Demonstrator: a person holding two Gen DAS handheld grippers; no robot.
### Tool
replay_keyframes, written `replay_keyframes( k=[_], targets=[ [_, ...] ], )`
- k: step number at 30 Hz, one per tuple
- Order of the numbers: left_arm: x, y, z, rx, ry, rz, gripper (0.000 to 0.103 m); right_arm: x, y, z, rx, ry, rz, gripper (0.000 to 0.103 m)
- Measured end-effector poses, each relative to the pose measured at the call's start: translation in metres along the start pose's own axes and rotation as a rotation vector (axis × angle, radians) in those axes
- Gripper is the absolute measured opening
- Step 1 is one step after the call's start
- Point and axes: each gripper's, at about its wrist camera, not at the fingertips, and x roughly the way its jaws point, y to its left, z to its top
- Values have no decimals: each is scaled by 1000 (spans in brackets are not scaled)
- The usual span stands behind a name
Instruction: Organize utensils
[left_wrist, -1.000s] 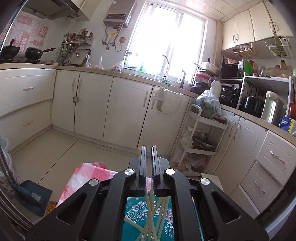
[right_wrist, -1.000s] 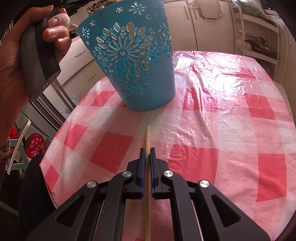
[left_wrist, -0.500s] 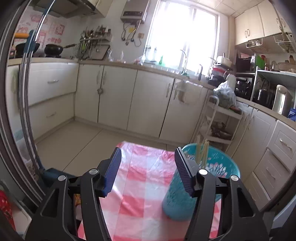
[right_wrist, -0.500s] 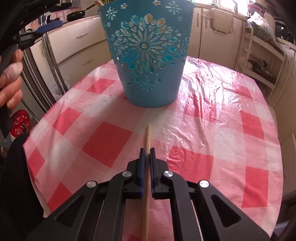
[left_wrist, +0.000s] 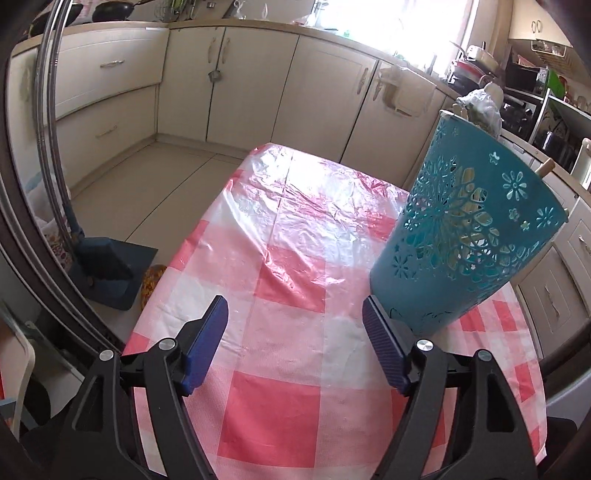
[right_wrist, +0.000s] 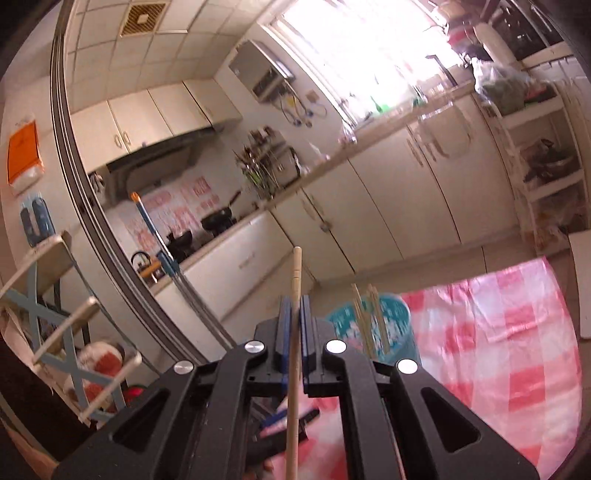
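Teal perforated plastic holder (left_wrist: 465, 236): upright on checked desk (left_wrist: 288, 280) | left tongs (left_wrist: 295, 339): just opened, empty | right tongs (right_wrist: 294, 321): clamping pale wooden chopstick (right_wrist: 294, 362)

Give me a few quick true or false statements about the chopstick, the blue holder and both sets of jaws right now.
1. The right gripper is shut on a chopstick. True.
2. The left gripper holds the teal holder. False: its jaws stand open and empty, the holder beside them.
3. The holder already contains chopsticks. True.
4. The tablecloth is green striped. False: it is red and white checked.
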Motion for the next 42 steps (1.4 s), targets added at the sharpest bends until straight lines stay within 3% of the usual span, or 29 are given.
replay_keyframes(
  k=[4, 8, 16, 23, 25, 27, 30, 33, 36, 39, 42],
  targets=[
    [0, -6, -1, 19, 8, -9, 71, 44, 10, 31, -45, -116, -48, 6],
    [-1, -12, 0, 36, 6, -17, 71, 88, 0, 32, -77, -138, -154, 6],
    [2, -15, 1, 41, 22, -22, 72, 114, -17, 7, -147, -60, -264, 6],
    [1, -14, 1, 36, 18, -22, 79, 118, -14, -20, -209, 55, -272, 7],
    [1, -15, 2, 39, 14, -15, 83, 106, -8, -28, -230, 75, -279, 17],
    [-2, -16, 3, 49, 15, 17, 84, 89, -3, -34, -227, 79, -286, 42],
    [-17, -20, 4, 64, 25, 74, 85, 58, 8, -45, -237, 95, -315, 62],
    [-47, -27, 6, 92, -4, 137, 94, 32, 17, -61, -243, 164, -383, 84],
    [-90, -35, 8, 125, -54, 169, 95, 6, 27, -76, -224, 217, -445, 94],
    [-133, -44, 10, 143, -96, 195, 95, -17, 43, -86, -229, 237, -504, 96],
    [-179, -56, 10, 201, -128, 165, 95, -36, 62, -89, -230, 240, -531, 96]
  ],
)
